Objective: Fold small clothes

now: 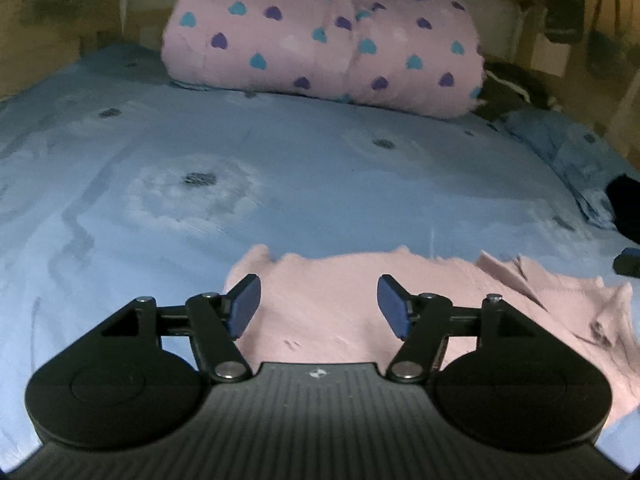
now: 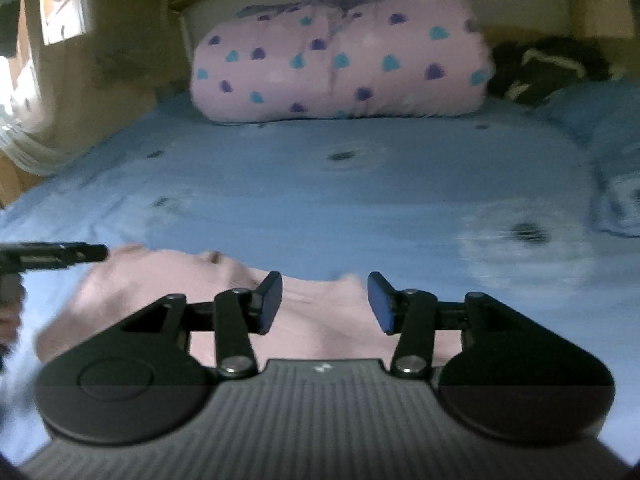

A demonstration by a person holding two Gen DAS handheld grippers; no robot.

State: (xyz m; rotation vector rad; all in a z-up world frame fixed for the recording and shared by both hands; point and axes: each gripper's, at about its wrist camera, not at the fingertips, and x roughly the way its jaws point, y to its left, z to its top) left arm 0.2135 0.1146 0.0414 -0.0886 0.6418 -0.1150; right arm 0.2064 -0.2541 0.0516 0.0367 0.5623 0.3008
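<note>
On the blue bed [image 1: 280, 184], a pink garment [image 1: 328, 304] lay flat beneath the left gripper [image 1: 318, 306] and right gripper [image 2: 324, 306], both parted and empty.

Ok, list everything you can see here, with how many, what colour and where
Pink garment: one, pale pink, lying on the bed nearest the cameras.
Bedsheet: one, light blue with pale flower prints, covering the bed.
Rolled quilt: one, pink with blue and purple hearts, at the far end.
Dark cloth: one, black with white trim, right of the quilt.
Blue pillow: one, far right edge.
Left gripper: one, black with blue pads, open above the garment.
Right gripper: one, same colours, open above the garment.
</note>
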